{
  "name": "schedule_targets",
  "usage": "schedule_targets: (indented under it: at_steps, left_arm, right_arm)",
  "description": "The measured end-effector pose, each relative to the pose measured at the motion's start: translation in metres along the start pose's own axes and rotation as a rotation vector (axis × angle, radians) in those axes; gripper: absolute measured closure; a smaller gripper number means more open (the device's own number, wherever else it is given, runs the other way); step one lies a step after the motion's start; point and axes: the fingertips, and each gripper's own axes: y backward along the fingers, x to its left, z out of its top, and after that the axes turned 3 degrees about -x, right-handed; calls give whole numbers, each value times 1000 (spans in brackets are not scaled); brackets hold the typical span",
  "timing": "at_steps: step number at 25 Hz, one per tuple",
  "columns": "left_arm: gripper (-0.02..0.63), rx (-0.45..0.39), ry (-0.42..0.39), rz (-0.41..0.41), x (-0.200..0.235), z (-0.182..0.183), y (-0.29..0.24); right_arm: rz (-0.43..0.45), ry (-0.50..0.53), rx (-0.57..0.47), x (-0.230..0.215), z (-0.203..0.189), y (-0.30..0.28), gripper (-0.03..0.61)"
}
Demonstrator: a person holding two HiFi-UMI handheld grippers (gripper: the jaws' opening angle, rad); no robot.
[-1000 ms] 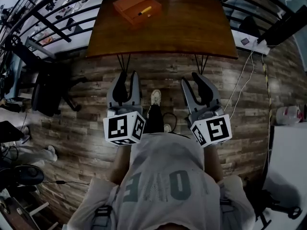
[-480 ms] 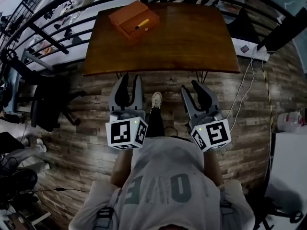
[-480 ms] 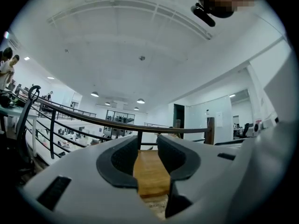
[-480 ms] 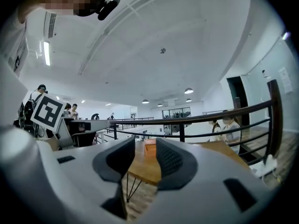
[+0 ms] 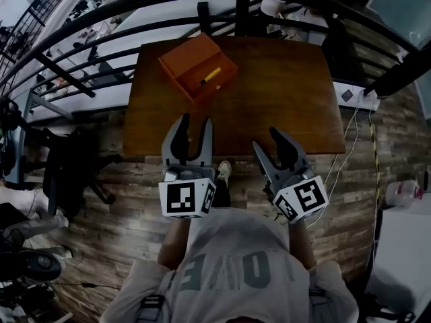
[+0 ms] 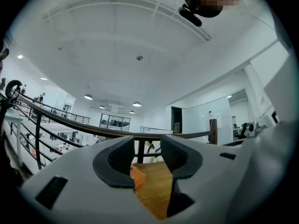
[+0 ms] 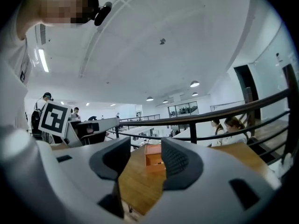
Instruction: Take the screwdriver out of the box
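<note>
Yellow screwdriver in orange box

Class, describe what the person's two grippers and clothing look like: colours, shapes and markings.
The left gripper and right gripper both have pale grey bodies ending in two curved jaws, dark and textured on the inside. Each carries a white cube printed with black square markers. The person wears a pale shirt with large grey letters.

grey left claw, right claw, marker cubes, pale lettered shirt
</note>
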Motion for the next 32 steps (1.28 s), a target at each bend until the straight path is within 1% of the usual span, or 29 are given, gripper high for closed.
schedule_targets:
  at_steps: [4, 6, 9, 11, 12, 13, 15, 19, 23, 27, 29, 31, 32]
  left_arm:
    - [449, 3, 40, -3, 42, 5, -60]
    - [475, 22, 58, -14, 62, 0, -89]
    - [479, 51, 91, -34, 81, -11, -123]
    - [477, 48, 91, -63, 83, -14, -141]
    - [419, 43, 88, -78, 80, -16, -149]
    - [391, 42, 85, -87, 78, -19, -155]
    - [391, 53, 95, -88, 74, -25, -165]
    - [395, 77, 127, -73, 65, -35, -180]
    - [403, 93, 83, -34, 56, -43, -183]
    - [417, 111, 78, -4, 66, -39, -190]
    - [417, 118, 46, -6, 66, -38, -194]
    - [437, 120, 16, 0, 65, -37, -196]
    - [437, 121, 7, 4, 66, -37, -196]
  right_arm:
    - [18, -30, -3, -21, 22, -73, 370]
    - [26, -44, 2, -30, 30, -106, 360]
    - [30, -51, 21, -43, 32, -143, 342]
    - [38, -46, 25, -52, 30, -159, 328]
    - [47, -46, 24, -56, 29, -165, 325]
    - [57, -48, 22, -59, 28, -169, 320]
    - [64, -54, 21, -67, 27, -177, 319]
    - [31, -73, 21, -91, 23, -190, 322]
    - [66, -77, 16, -104, 17, -193, 322]
    - [90, -55, 37, -105, 22, -210, 333]
    - [96, -53, 39, -110, 26, -216, 341]
    - [106, -46, 36, -113, 28, -219, 341]
    - [112, -38, 36, -113, 28, -220, 341]
